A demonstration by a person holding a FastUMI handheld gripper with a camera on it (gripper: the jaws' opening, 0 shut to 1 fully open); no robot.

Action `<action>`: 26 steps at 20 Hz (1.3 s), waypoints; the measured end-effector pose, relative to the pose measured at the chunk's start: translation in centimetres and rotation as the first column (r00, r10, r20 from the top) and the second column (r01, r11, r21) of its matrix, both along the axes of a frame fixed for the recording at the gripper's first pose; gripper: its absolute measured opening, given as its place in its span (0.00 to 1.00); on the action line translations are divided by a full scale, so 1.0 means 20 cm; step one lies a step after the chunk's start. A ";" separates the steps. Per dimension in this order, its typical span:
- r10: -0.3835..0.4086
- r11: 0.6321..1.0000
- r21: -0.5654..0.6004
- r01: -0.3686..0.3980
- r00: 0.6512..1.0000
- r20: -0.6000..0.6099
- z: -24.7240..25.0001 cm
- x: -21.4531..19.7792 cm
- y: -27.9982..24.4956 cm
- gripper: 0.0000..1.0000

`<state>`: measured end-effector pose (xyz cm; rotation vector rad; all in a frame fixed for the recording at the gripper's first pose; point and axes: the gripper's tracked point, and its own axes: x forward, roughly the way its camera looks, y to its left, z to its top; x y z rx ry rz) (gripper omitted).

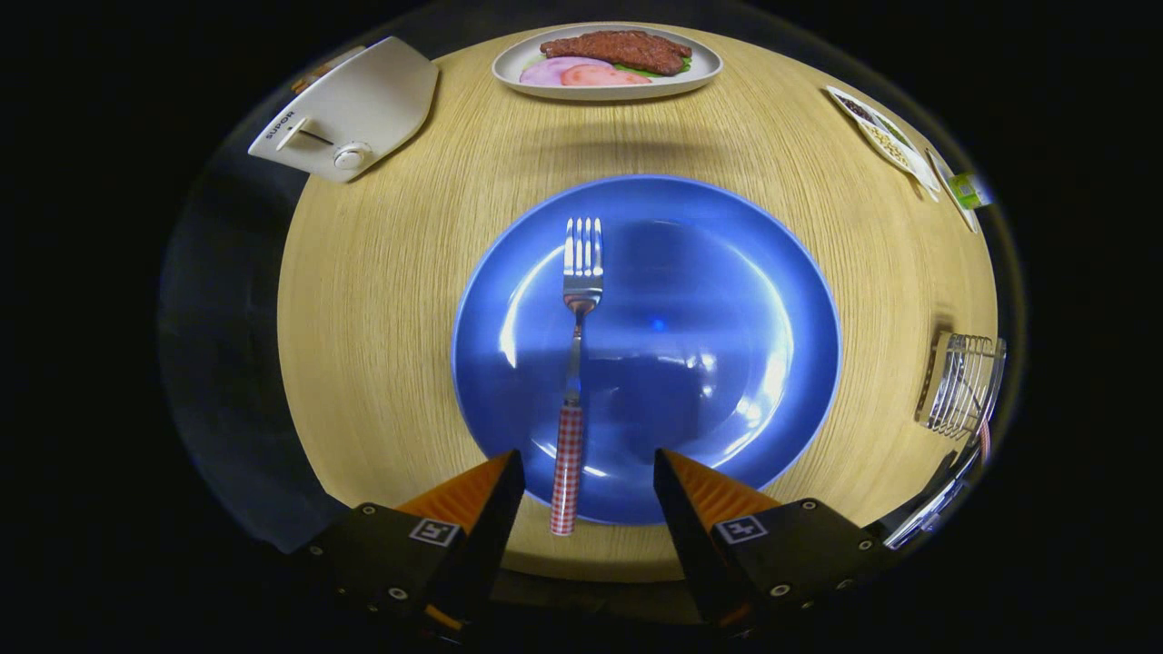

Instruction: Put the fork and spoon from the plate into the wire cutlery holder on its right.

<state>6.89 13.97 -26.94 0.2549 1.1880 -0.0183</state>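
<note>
Wooden tabletop [391, 300] is carrying the blue plate [727, 300]; on it the fork [574, 363] is lying lengthwise, handle pointing between the spread gripper [589, 481] fingers.

Fork [574, 363] on plate [727, 345], between parted claw [589, 472] fingers

The hand-held two-finger gripper [589, 472] points forward and downward, with its two wedge-shaped fingers [482, 495] spread wide apart. The fingers grip nothing. Each finger body carries a small square marker on its top.
</note>
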 end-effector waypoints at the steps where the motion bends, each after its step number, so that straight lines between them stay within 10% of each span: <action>1: 0.004 1.000 -0.007 -0.004 1.000 -0.004 -0.01 0.00 0.01 0.78; 9: -0.029 0.999 -0.034 0.028 0.999 -0.018 -0.06 -0.02 0.00 0.13; 26: -0.059 0.997 -0.029 0.065 0.983 0.176 0.35 -0.31 -0.59 0.08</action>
